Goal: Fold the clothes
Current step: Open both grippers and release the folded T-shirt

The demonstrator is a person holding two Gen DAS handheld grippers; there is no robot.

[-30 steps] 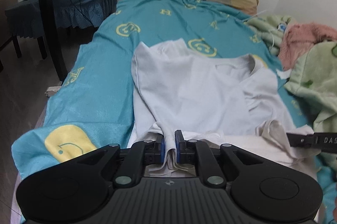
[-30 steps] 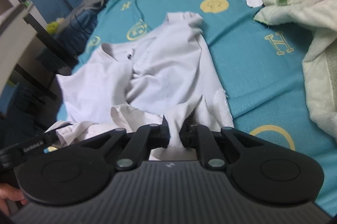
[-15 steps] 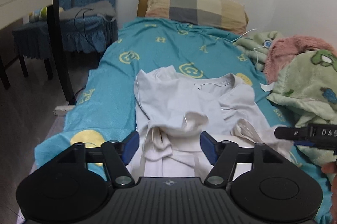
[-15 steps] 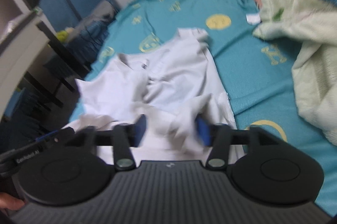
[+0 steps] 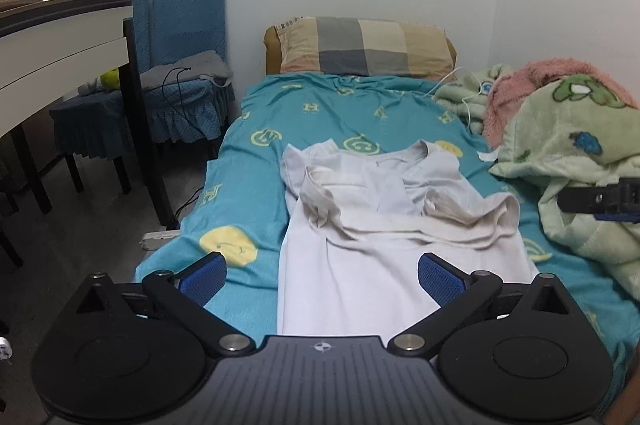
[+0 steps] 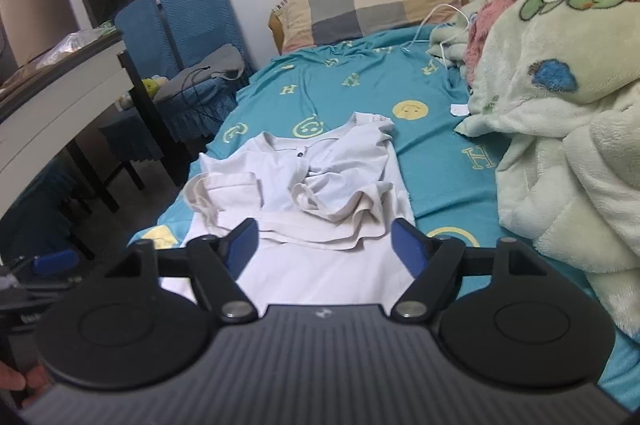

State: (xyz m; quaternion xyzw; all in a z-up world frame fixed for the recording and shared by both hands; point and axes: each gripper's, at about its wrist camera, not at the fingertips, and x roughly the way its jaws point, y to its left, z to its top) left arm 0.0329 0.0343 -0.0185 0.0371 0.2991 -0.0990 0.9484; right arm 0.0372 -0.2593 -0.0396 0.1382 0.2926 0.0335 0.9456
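Both grippers' fingers (image 5: 442,283) spread, shirt (image 5: 384,225) mid-bed

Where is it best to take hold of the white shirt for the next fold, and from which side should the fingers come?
Probably the white shirt by its folded-over hem band, at the two ends. Both ends bunch up off the sheet, giving edges to pinch. The open left gripper and right gripper would come from the near side, over the flat part.

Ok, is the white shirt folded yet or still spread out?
Partly folded. The shirt has its sleeves and upper part bunched over its middle, wrinkled, while the lower part lies flat on the sheet. Both claws are open, holding nothing.
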